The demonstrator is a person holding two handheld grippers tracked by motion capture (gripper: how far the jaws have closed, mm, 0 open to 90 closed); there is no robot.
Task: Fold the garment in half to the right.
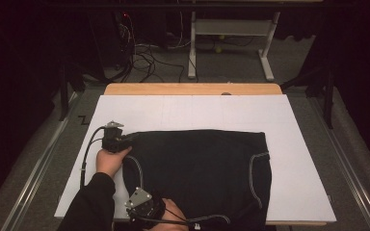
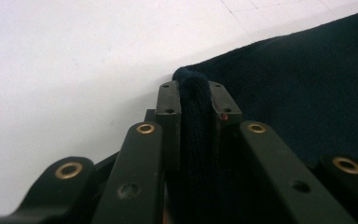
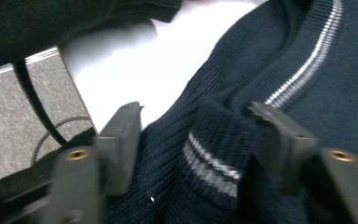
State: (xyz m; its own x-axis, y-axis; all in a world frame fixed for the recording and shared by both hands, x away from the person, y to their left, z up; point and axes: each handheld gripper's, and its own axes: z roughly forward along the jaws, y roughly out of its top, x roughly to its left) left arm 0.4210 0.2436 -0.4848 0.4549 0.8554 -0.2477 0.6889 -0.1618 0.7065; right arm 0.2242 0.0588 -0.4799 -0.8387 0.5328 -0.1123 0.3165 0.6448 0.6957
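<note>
Left gripper (image 2: 193,100) of mine pinching the dark sweater's (image 1: 197,163) far corner, right gripper (image 3: 200,140) half-spread around its striped cuff (image 3: 212,163), ungripped; fold not yet begun, I judge.

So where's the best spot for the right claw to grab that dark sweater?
Probably the striped ribbed band of the sweater, approached from the table's near edge. There the knit bunches into a raised fold already sitting between the right claw jaws, thick enough to pinch.

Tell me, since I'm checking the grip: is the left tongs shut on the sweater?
Shut on it. In the left gripper view, the left tongs pinch a fold of the dark sweater tight between both pads.
</note>
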